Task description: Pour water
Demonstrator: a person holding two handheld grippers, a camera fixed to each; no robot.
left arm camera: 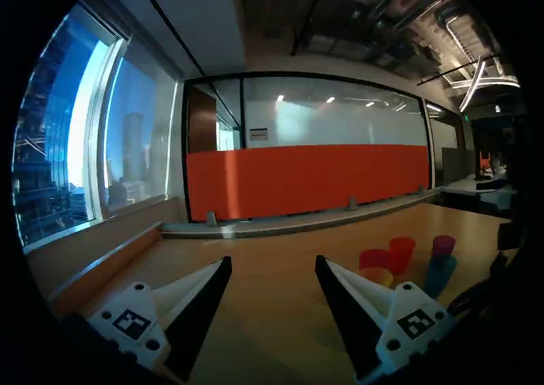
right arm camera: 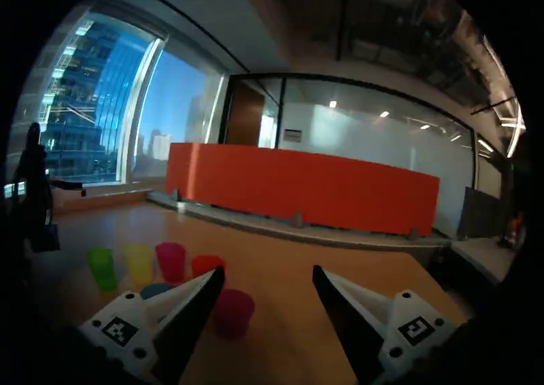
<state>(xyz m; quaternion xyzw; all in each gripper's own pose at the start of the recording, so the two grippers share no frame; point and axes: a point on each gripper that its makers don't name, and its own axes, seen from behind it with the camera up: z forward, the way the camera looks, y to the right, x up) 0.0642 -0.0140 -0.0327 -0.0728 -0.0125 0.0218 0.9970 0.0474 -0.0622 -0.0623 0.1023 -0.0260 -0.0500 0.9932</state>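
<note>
My left gripper [left arm camera: 273, 262] is open above the wooden table [left arm camera: 272, 317], with nothing between its fingers. To its right stand several plastic cups: a red cup [left arm camera: 373, 258], an orange-red cup [left arm camera: 402, 250], a yellow cup [left arm camera: 376, 275], a blue cup [left arm camera: 440, 274] and a magenta cup [left arm camera: 443, 245]. My right gripper [right arm camera: 267, 271] is open too and holds nothing. Ahead and to its left stand a green cup [right arm camera: 102, 267], a yellow cup [right arm camera: 139, 262], a pink cup [right arm camera: 171, 261], a red cup [right arm camera: 206, 264], a magenta cup [right arm camera: 232, 311] and a blue cup [right arm camera: 156, 290] partly behind the left finger.
An orange partition [left arm camera: 306, 177] under glass panels runs along the far edge of the table. Tall windows [left arm camera: 81, 154] line the left side. A dark figure [right arm camera: 30, 181] stands at the left rim of the right gripper view. Desks [left arm camera: 483, 191] sit at far right.
</note>
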